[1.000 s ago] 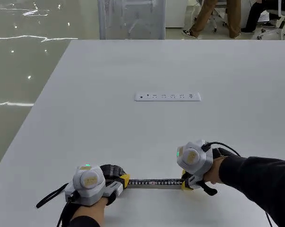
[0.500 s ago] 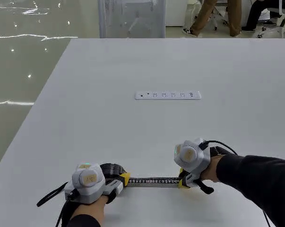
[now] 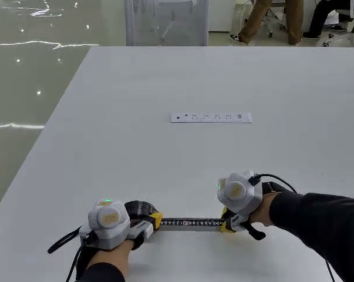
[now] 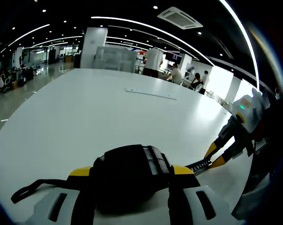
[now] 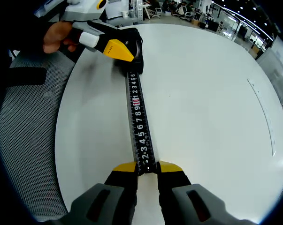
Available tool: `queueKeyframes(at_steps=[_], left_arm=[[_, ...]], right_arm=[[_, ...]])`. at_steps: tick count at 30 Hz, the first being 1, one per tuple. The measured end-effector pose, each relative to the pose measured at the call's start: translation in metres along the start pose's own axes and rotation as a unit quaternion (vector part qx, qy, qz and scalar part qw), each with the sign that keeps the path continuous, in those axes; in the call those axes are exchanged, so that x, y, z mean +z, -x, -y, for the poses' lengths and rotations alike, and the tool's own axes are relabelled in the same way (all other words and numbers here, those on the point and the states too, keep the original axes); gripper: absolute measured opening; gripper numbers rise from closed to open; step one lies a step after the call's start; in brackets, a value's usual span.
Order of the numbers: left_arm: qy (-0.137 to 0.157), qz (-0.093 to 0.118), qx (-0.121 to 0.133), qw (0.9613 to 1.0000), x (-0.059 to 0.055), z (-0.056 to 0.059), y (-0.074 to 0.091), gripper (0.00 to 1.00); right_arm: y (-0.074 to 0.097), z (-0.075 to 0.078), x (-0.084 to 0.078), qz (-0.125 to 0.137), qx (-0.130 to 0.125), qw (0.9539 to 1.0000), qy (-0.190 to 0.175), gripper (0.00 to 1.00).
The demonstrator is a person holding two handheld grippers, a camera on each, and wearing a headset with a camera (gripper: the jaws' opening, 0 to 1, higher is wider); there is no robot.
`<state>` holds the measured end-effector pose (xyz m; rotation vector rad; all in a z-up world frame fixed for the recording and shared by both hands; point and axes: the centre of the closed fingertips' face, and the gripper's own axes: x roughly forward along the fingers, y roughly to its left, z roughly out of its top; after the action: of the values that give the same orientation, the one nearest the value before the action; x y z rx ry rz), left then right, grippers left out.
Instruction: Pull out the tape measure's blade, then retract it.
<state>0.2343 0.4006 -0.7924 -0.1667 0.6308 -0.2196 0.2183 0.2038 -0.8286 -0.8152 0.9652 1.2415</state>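
Low in the head view's frame, the tape measure (image 3: 141, 211) sits on the white surface (image 3: 165, 88), its black case pinched between the jaws of the left claw (image 3: 148, 221). The blade (image 3: 191, 222) runs flat from the case toward the lower right, where the right claw (image 3: 226, 225) is closed narrow on its tip. In the right gripper view the two yellow-tipped jaws squeeze the very end of the blade, and the printed numerals run away toward the case at the upper left.

Compared with a second ago, the right claw has drifted slightly toward the case, and the exposed strip looks a little shorter. The left claw has barely moved. The headset has also shifted, so the change is small and hard to be sure of. I judge that the pull-out is over and the blade is starting to feed back in.

Counted: one tape measure with one blade, two claws, and one white power strip (image 3: 211, 117) lying well apart at mid-frame.
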Motion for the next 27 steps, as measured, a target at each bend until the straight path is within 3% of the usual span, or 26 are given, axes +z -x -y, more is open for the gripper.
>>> queueKeyframes(at_steps=[10,27], left_arm=[[-0.004,-0.003,0.000,1.0000,-0.001,0.001,-0.001,0.58],[-0.008,-0.005,0.006,0.9999,-0.001,0.001,-0.001,0.58]], right_arm=[[-0.003,-0.001,0.005,-0.009,-0.004,1.0000,-0.001,0.12],[-0.011,-0.004,0.026,0.004,0.001,1.0000,0.003,0.12]])
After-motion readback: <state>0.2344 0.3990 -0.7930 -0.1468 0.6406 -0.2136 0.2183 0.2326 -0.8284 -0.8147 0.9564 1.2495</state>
